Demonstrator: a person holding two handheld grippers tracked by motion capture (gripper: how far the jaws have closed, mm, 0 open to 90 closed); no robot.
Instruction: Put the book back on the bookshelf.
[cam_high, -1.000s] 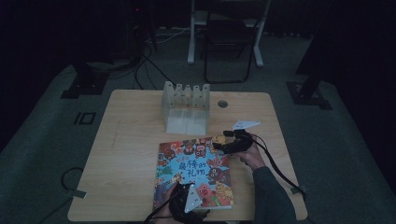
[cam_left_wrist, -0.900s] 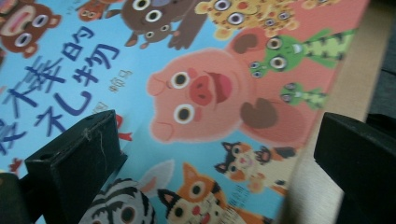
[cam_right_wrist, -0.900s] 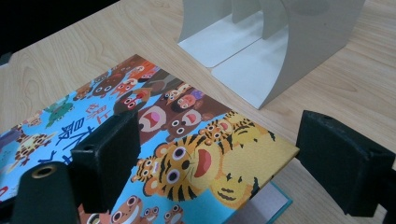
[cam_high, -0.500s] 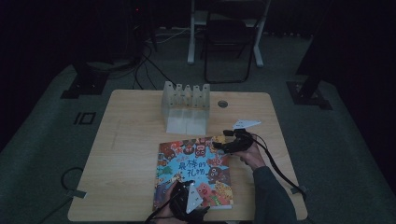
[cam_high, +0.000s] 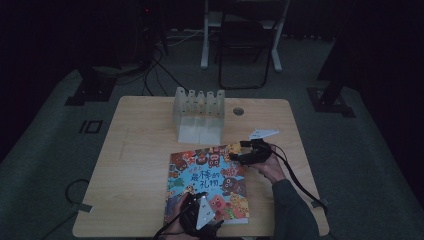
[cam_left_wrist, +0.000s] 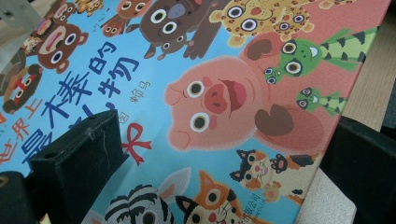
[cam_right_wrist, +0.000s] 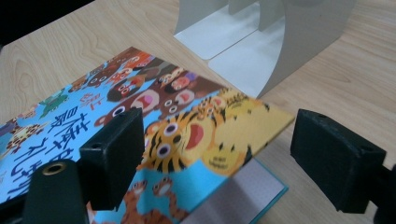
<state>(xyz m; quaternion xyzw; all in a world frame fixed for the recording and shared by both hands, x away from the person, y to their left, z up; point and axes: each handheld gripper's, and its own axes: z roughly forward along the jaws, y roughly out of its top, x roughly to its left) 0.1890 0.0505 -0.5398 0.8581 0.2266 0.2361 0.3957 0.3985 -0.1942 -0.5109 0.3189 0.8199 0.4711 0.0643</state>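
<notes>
High view: a picture book (cam_high: 207, 182) lies flat on the wooden tabletop (cam_high: 140, 165), its colourful animal cover facing up, with a person working it from two ends. The left hand-held gripper (cam_high: 197, 216) sits at the book's near edge, jaws spread wide over the cover, one beyond the side edge, gripping nothing, apparently to steady it. The right hand-held gripper (cam_high: 246, 153) meets the far corner, also spread; in the right gripper view that cover corner (cam_right_wrist: 243, 135) curls up between its jaws, off the page beneath, suggesting the cover is being opened. Beyond the right hand-held gripper stands a white slotted rack (cam_high: 199, 112), likely where the book belongs.
</notes>
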